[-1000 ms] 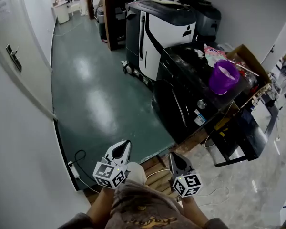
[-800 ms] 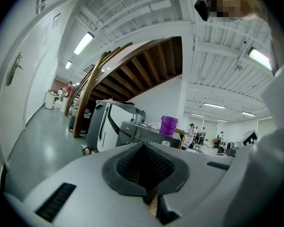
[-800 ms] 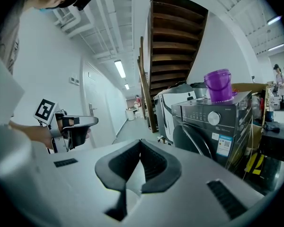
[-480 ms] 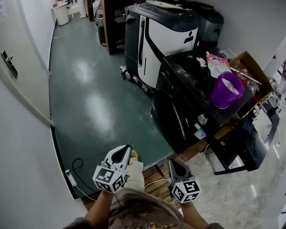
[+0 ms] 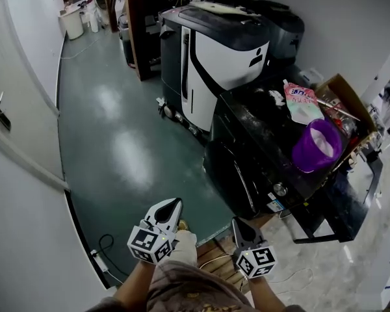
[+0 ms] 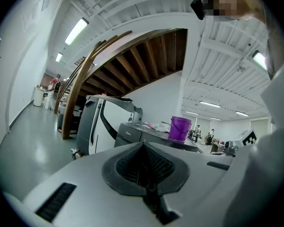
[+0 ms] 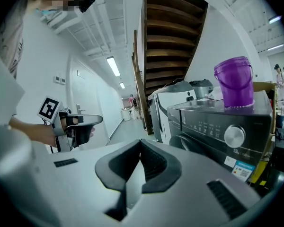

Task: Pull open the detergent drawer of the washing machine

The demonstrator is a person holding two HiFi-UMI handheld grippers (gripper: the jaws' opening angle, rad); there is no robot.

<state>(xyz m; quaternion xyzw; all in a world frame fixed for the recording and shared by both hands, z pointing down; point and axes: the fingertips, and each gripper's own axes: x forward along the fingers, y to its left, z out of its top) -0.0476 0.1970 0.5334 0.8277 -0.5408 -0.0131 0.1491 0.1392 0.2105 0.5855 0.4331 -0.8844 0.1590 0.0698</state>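
Both are clenched on nothing: the left tool (image 5: 174, 203) and right tool (image 5: 238, 222) sit low, well short of the black washing machine (image 5: 244, 164). Its detergent drawer (image 7: 179, 117), I reckon, is at the panel end away from the dial (image 7: 235, 136). It looks like light, stiff plastic on slides, best hooked under its front lip. The sticker (image 7: 243, 170) below the dial is too small to read

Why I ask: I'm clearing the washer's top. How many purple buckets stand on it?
1. The purple bucket stands on the washing machine, on its top above the knob, near a pink pouch. No other shows.
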